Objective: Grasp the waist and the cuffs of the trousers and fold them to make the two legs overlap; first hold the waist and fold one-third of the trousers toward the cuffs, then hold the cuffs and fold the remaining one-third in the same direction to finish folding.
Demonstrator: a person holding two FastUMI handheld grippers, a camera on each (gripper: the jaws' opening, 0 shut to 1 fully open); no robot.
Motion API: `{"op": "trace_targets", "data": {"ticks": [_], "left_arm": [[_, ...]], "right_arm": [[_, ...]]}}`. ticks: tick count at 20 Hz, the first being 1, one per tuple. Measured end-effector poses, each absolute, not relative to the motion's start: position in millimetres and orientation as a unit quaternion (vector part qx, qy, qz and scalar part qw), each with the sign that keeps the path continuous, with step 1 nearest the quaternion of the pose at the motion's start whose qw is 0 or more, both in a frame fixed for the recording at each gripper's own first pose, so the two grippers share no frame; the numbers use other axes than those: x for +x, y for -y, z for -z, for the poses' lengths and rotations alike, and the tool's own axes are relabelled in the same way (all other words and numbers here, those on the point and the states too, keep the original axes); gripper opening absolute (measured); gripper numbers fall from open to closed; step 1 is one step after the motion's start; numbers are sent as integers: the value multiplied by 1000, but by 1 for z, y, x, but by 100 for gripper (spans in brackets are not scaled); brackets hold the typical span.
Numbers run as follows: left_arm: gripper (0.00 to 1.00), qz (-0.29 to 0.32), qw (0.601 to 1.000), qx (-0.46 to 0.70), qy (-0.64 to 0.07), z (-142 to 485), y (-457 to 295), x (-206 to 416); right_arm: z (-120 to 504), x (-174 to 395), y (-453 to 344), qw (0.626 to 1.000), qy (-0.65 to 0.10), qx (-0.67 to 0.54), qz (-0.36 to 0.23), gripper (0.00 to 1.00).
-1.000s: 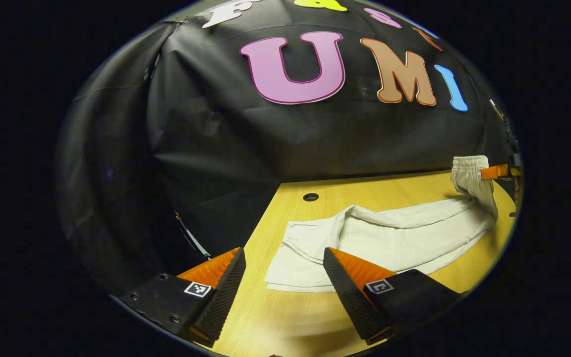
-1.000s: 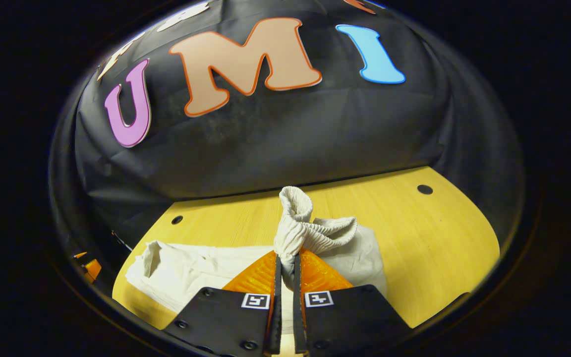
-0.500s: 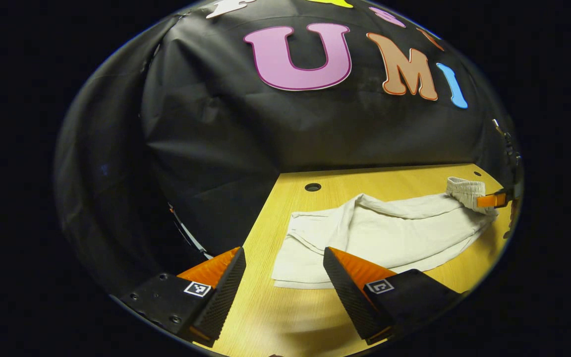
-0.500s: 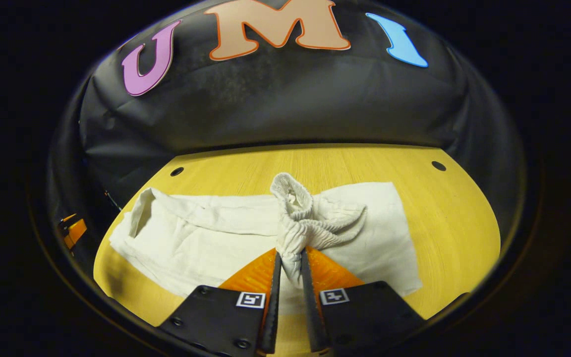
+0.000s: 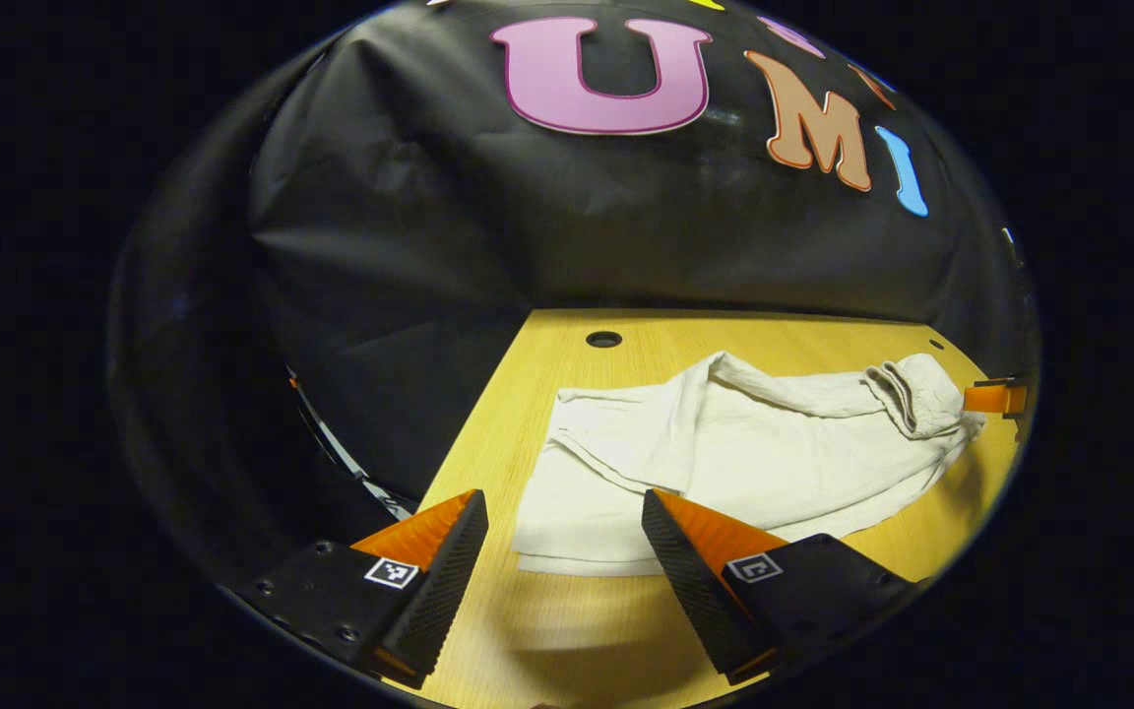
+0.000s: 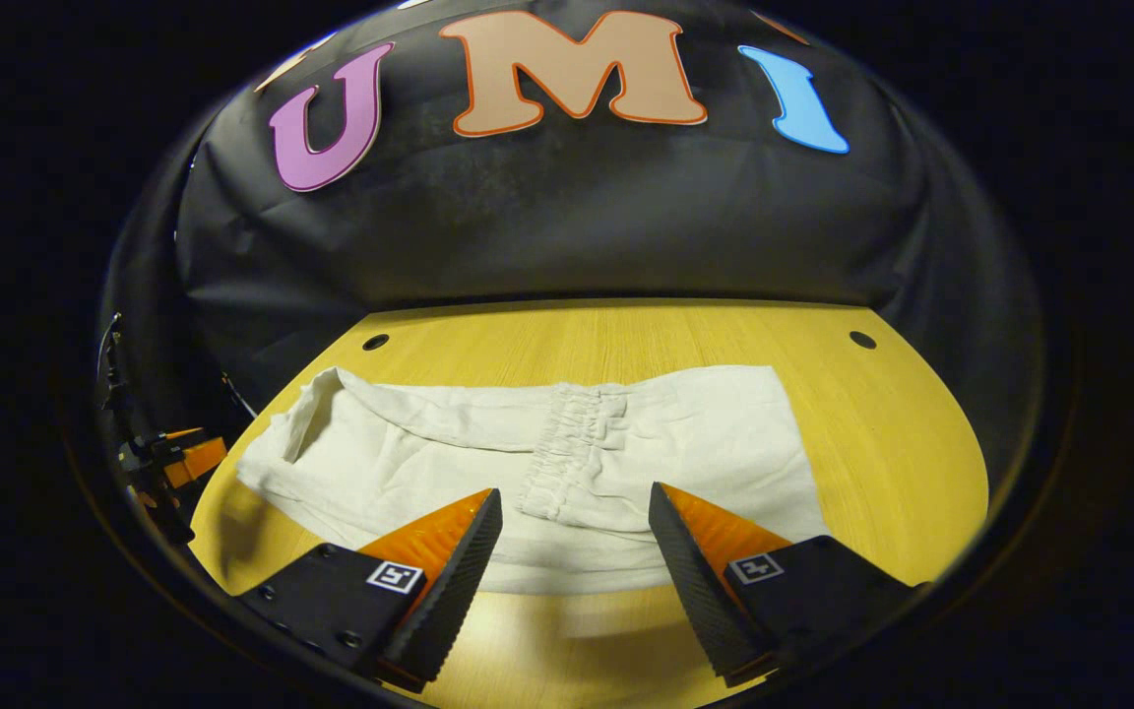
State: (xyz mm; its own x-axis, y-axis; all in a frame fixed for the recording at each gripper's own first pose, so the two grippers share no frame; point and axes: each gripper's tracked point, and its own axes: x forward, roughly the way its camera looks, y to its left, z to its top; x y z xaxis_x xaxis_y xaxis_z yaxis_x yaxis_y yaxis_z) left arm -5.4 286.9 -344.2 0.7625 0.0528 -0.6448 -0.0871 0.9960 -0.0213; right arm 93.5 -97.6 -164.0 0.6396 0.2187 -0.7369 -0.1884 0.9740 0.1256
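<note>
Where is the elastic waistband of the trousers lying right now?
In the right gripper view, the waistband lies folded over the middle of the trousers on the wooden table, just ahead of the open right gripper.

Left gripper [image 5: 564,517] gapes wide above trousers [image 5: 724,453] lying on table [image 5: 567,630].

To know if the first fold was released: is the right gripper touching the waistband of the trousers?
Apart. In the right gripper view the right gripper has its jaws wide open, and the waistband lies flat on the trousers between and beyond them, with cloth showing around both fingertips.
</note>
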Motion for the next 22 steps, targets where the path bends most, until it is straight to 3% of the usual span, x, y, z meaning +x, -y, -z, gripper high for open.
{"op": "trace_targets", "data": {"ticks": [7, 8, 18, 19, 22], "left_arm": [[97, -43, 921, -53, -384, 387, -288, -8], [96, -42, 919, -52, -387, 389, -288, -9], [96, -40, 914, -52, -401, 404, -281, -6], [95, -38, 914, -52, -401, 403, -279, -5], [75, -28, 912, -52, -406, 405, -269, -2]], "right_arm": [[146, 82, 117, 912, -401, 1, -90, 92], [146, 81, 120, 912, -401, 1, -86, 97], [135, 88, 137, 918, -388, 1, -77, 97], [135, 89, 137, 918, -389, 1, -77, 97], [133, 89, 142, 919, -387, 3, -79, 97]]}}
